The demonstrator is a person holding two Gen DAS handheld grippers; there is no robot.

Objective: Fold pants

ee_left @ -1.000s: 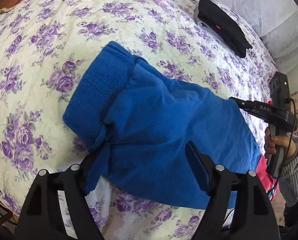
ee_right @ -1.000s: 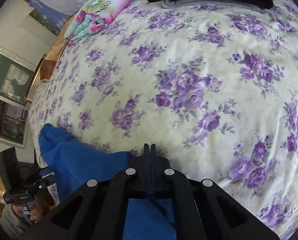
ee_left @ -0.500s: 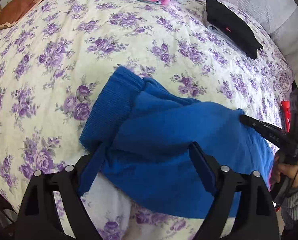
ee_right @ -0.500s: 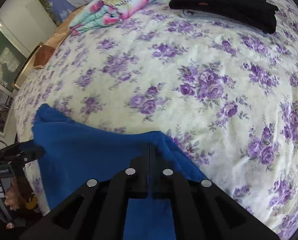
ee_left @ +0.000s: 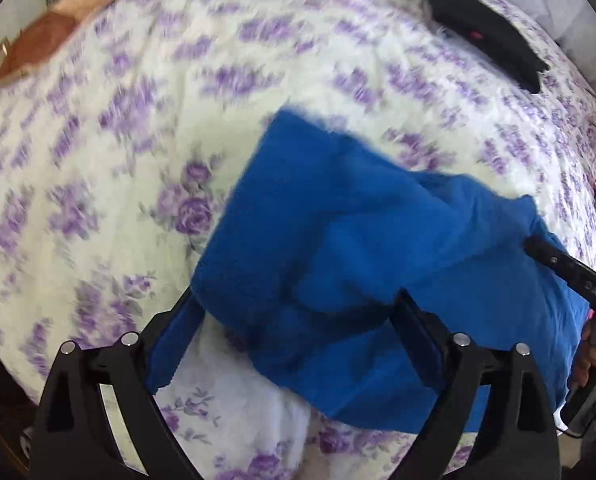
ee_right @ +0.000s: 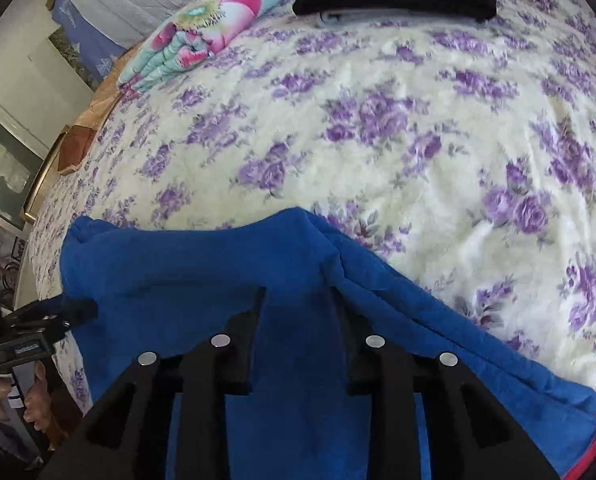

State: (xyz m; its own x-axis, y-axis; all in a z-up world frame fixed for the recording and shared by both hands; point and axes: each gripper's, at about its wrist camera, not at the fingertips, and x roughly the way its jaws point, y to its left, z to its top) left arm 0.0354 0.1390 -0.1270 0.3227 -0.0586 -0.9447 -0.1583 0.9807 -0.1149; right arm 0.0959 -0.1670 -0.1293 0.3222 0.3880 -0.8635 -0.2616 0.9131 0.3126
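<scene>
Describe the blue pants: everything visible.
The blue fleecy fabric pants lie folded over in a thick bundle near the edge of the floral purple bedspread, layered edges showing on one side and a red trim at one corner. The left gripper stands wide open astride one end; the right gripper, jaws just opening, straddles the other.

Daylight is falling across a bed (ee_right: 438,128) dressed in a purple-flowered cream quilt, while a folded floral blanket (ee_right: 202,24) is lying near a white wall (ee_right: 22,68) and framed window (ee_right: 2,168).
</scene>
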